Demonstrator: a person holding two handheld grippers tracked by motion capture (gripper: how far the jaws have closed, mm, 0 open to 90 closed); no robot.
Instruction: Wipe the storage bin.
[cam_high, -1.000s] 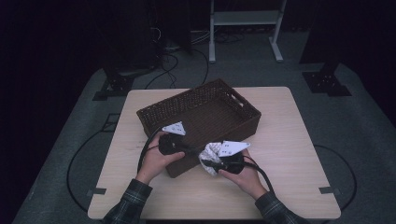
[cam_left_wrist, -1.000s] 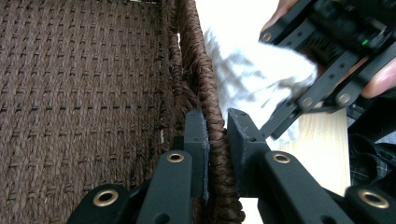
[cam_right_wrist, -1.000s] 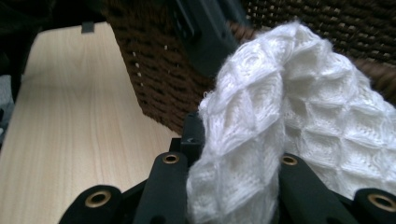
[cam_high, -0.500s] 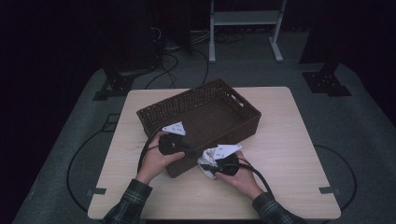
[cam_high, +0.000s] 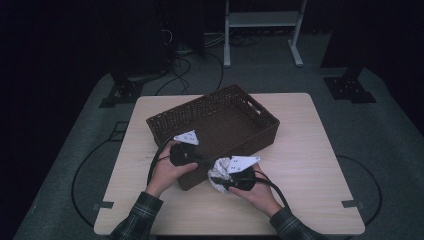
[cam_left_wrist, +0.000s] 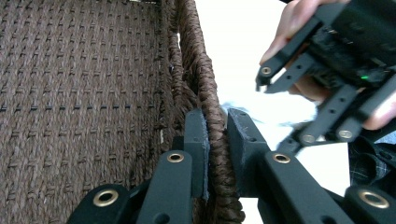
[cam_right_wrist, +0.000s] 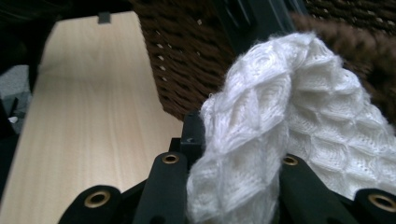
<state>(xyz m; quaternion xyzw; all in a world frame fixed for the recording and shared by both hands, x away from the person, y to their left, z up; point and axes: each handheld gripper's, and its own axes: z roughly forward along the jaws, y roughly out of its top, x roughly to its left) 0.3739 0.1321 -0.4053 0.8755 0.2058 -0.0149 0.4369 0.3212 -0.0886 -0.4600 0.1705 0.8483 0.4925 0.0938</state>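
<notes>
While the left gripper (cam_left_wrist: 217, 140) is clamping the basket's (cam_high: 200, 115) near rim, the right gripper (cam_right_wrist: 233, 154) is pinching a white cloth (cam_right_wrist: 280, 130). The cloth is hanging just beside the basket's near wall, above the table (cam_high: 310, 165).

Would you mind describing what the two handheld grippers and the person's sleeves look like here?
Both the left gripper and the right gripper are black, each topped by a pale grey three-cornered plate and trailing a black cable. The jaws are flat black linkage bars with brass-coloured rivets and squared pads. A small green light glows on the right gripper's body. The sleeves are dark plaid.
</notes>
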